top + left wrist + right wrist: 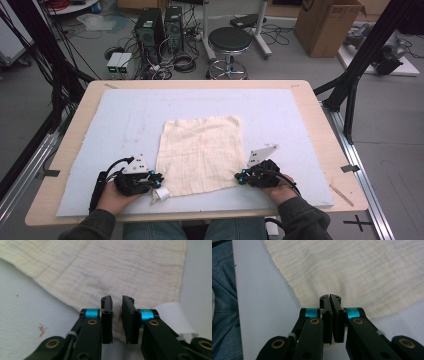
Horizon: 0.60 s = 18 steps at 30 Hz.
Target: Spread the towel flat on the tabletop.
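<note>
A cream crinkled cloth (200, 150) lies spread flat on the pale blue mat (125, 115). My left gripper (159, 178) sits at its near left corner. In the left gripper view its jaws (117, 301) stand close together with a narrow strip of cloth (112, 272) between the pads. A white tag (172, 315) sticks out beside that corner. My right gripper (239, 176) is at the near right corner. In the right gripper view its jaws (330, 298) are pressed together on the cloth (362, 272) edge.
The mat covers a wooden table (75, 130), and the person's jeans (222, 290) sit just past its near edge. Beyond the far edge stand a black stool (229, 42), computer towers (150, 27) with cables, and a cardboard box (325, 25). Black frame struts (352, 75) flank the right side.
</note>
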Each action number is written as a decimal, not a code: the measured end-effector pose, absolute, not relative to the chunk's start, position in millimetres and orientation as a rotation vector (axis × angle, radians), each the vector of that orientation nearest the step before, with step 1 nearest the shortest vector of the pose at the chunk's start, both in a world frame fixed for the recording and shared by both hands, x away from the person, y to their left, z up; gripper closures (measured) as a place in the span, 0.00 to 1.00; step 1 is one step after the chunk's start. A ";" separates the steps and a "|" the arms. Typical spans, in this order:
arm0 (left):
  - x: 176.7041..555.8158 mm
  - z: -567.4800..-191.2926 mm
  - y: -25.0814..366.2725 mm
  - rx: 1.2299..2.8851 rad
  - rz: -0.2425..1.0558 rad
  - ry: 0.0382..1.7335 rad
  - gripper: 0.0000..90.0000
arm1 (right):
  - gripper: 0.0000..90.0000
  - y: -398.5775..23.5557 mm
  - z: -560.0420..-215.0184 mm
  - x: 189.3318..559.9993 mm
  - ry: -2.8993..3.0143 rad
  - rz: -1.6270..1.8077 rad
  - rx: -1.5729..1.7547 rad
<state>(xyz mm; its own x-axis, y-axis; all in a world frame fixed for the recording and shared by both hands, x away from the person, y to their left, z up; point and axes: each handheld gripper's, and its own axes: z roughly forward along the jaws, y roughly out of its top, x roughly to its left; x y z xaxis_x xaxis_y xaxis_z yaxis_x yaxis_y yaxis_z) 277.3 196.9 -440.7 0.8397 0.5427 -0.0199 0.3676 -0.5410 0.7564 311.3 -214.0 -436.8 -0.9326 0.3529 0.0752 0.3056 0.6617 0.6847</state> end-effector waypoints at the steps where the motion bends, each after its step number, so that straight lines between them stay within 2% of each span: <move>1: 277.1 -440.6 197.1 2.204 0.277 0.657 0.93 | 0.99 -214.5 -436.8 310.9 2.808 1.142 0.553; 18: 274.2 -434.3 203.7 2.166 0.273 0.648 0.94 | 0.99 -223.8 -434.8 290.8 2.846 1.191 0.523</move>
